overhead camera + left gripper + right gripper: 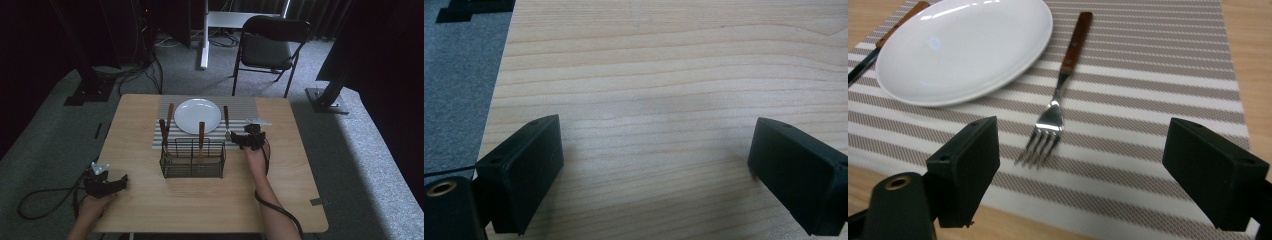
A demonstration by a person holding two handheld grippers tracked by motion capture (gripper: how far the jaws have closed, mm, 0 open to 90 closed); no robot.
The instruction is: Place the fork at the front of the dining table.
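With the right claw (1068, 165) spread wide and empty, the fork (1060, 92) at frame centre could be nudged against the plate (963, 47).

Both tongs (654, 170) (1080, 170) wide apart, empty

We see the left hand-held gripper (654, 170) with its two black jaws spread wide over bare wood-grain desk (664, 75), nothing between them. Grey carpet (459, 75) lies past the desk's edge at left.
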